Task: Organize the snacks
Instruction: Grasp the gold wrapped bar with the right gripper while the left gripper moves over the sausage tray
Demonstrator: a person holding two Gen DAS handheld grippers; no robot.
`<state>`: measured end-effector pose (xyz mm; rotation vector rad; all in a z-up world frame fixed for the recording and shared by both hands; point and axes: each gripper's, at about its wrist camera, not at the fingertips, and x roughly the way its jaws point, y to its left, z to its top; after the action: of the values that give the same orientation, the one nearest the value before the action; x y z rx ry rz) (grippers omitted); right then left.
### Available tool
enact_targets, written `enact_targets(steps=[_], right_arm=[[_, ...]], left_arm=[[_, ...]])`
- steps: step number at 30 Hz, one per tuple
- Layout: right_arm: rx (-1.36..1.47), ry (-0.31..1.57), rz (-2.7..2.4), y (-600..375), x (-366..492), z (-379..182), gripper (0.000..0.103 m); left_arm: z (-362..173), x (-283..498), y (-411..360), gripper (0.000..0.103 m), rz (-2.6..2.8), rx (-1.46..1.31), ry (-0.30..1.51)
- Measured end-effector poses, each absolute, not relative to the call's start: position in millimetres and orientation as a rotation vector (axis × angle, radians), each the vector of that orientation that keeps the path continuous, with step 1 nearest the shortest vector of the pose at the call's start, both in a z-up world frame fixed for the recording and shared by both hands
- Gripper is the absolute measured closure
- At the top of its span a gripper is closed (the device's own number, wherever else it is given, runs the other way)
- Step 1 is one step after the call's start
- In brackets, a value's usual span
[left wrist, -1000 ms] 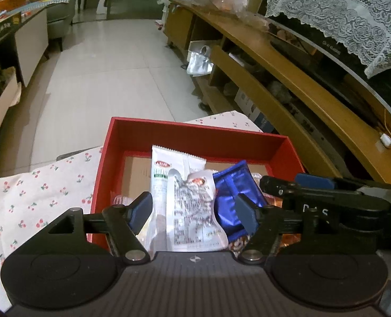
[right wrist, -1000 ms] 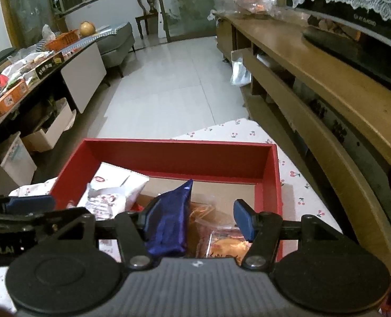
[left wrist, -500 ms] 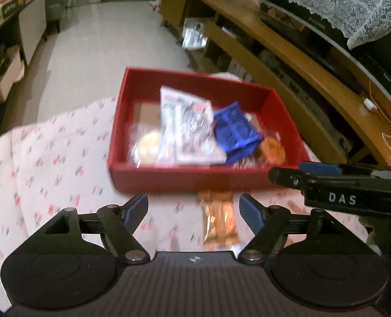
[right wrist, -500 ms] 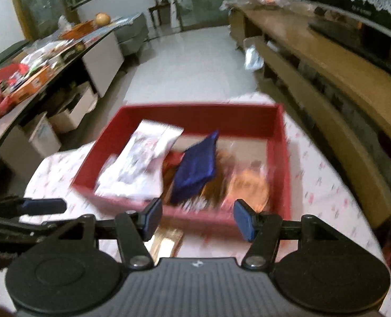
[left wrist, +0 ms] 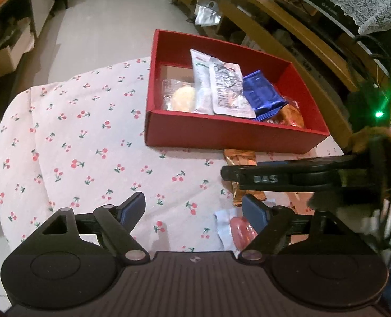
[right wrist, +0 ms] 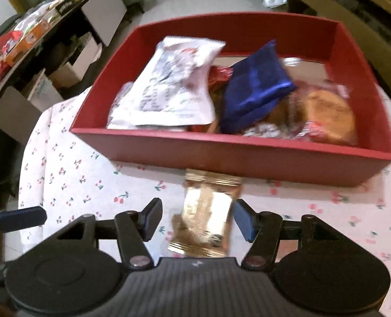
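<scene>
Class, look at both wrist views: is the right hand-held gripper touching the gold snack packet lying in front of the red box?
Apart. The right wrist view shows the right hand-held gripper open, with tablecloth visible between each fingertip and the gold snack packet.

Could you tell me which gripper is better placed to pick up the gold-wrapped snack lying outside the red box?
Right. The right gripper is open with the gold-wrapped snack lying between its fingers, before the red box. The left gripper, also open, sits over bare cloth.
</scene>
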<state>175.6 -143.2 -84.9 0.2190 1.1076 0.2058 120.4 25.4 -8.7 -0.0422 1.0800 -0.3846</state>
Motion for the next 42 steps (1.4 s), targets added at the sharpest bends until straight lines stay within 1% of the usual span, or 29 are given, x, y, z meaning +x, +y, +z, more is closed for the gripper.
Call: enact_targets(steps=[1,2,3,4,7,12,15,22,28,33,35,42], right_arm=[[0.189,1.094,0.201,-138,176,-86,0.034],[0.163,1.086,0.192,-134,177,-86,0.036],[0.126,1.078,0.179,-131,177,-86,0.045],[0.080,1.073,0.170,-128,175,-86,0.050],[0.029,1.079,0.197,-131,167,-85,0.055],[0.008,1.096,0.208,-156,145,-80,0.055],[0.015,1.096,0.192,-175,130,-74,0.055],[-0.008,1.098,0.196,-205,88,-68,0.055],[-0.013,1.123,0.206,-215,87,-76,0.055],[-0.005,1.142,0.194,-223,90,-83,0.055],[0.002,1.154,0.196,-224,90,-85,0.055],[0.000,1.161,0.208,-222,92,-86,0.055]], left_arm=[[-9,120,27,0.018,-0.383,-0.045,1.084],[-9,120,28,0.018,-0.381,-0.047,1.087],[-10,120,28,0.018,-0.381,-0.048,1.090],[-10,121,28,0.018,-0.383,-0.047,1.092],[-10,119,24,0.018,-0.400,-0.034,1.097],[-17,113,7,0.017,-0.483,0.010,1.124],[-28,109,-10,0.017,-0.549,0.044,1.174],[-52,104,-43,0.017,-0.546,0.009,1.264],[-49,119,-64,0.016,-0.502,0.026,1.204],[-71,131,-70,0.016,-0.463,0.050,1.247],[-71,126,-72,0.015,-0.470,0.081,1.231],[-73,85,-56,0.014,-0.463,0.118,1.307]])
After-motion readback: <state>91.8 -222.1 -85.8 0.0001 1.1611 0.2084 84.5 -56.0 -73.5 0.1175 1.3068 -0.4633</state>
